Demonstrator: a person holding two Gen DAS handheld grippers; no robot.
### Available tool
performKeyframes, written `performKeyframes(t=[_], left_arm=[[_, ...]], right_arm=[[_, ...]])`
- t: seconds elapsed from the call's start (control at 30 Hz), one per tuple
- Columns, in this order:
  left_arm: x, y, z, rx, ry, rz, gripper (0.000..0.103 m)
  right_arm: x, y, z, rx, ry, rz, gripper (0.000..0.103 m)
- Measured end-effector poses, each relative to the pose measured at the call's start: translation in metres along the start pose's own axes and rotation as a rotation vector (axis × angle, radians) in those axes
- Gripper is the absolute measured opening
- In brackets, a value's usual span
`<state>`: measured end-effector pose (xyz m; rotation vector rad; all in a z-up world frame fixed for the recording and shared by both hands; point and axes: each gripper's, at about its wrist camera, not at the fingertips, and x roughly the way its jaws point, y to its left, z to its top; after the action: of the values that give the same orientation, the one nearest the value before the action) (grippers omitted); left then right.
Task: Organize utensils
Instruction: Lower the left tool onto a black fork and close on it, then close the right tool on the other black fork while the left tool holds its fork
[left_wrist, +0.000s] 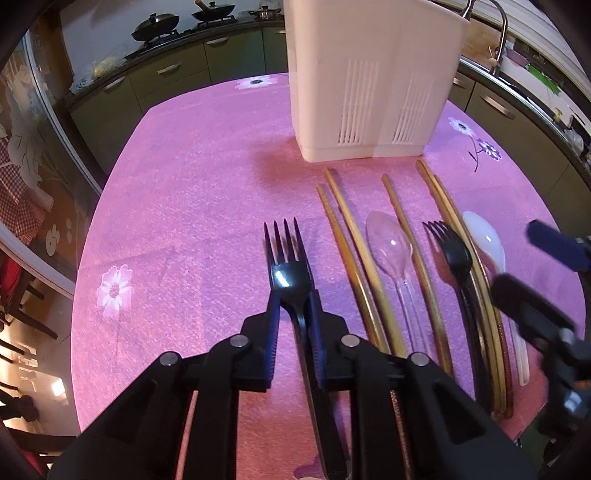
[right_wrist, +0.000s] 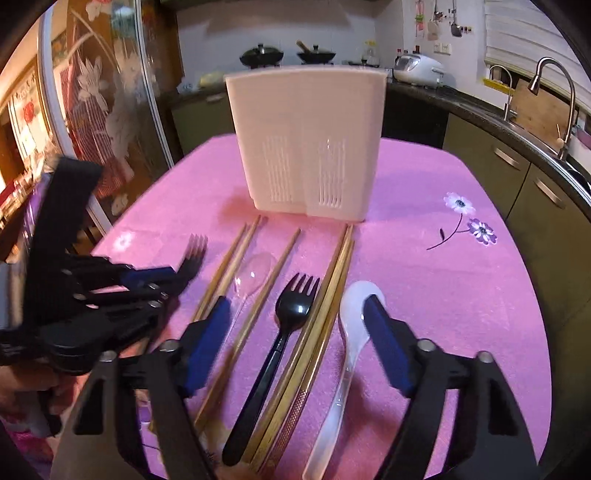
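My left gripper (left_wrist: 293, 306) is shut on a black plastic fork (left_wrist: 286, 273), tines pointing toward the white utensil holder (left_wrist: 369, 81); the fork seems slightly lifted off the pink cloth. The same gripper (right_wrist: 173, 277) and fork (right_wrist: 194, 251) show blurred at the left of the right wrist view. My right gripper (right_wrist: 299, 314) is open and empty above a second black fork (right_wrist: 291, 314), wooden chopsticks (right_wrist: 325, 302) and a white spoon (right_wrist: 356, 314). A clear plastic spoon (right_wrist: 255, 273) lies between other chopsticks (right_wrist: 229, 266). The holder (right_wrist: 306, 140) stands behind the row.
The round table has a pink flowered cloth (left_wrist: 184, 206). Kitchen cabinets (left_wrist: 166, 70), a stove with pans (right_wrist: 288, 55) and a sink with a tap (right_wrist: 554, 96) surround the table. A glass sliding door (right_wrist: 96, 110) is at the left.
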<state>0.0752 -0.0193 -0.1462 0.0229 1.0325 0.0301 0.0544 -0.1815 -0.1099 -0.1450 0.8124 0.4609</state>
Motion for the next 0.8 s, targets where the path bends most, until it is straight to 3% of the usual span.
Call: performKeyframes(t=[0.3,0.57,0.63,0.7,0.8], left_arm=[[0.0,0.001,0.0,0.011,-0.007,-0.003,0.015],[-0.001,0.001,-0.002,0.009,-0.012,-0.012,0.016],[-0.001,0.002,-0.002,0.01,-0.013,-0.016,0.016],[-0.001,0.002,-0.002,0.01,-0.014,-0.018,0.016],[-0.001,0.003,-0.002,0.011,-0.015,-0.021,0.016]], right_arm=[[0.032,-0.008,0.0,0.046,0.098,-0.015,0.057],[0.044,0.0,0.004,0.029,0.132,-0.017,0.055],[0.046,0.004,0.005,0.018,0.123,-0.033,0.048],[0.046,0.004,0.006,0.024,0.116,-0.026,0.032],[0.049,0.005,0.008,0.006,0.121,-0.035,0.032]])
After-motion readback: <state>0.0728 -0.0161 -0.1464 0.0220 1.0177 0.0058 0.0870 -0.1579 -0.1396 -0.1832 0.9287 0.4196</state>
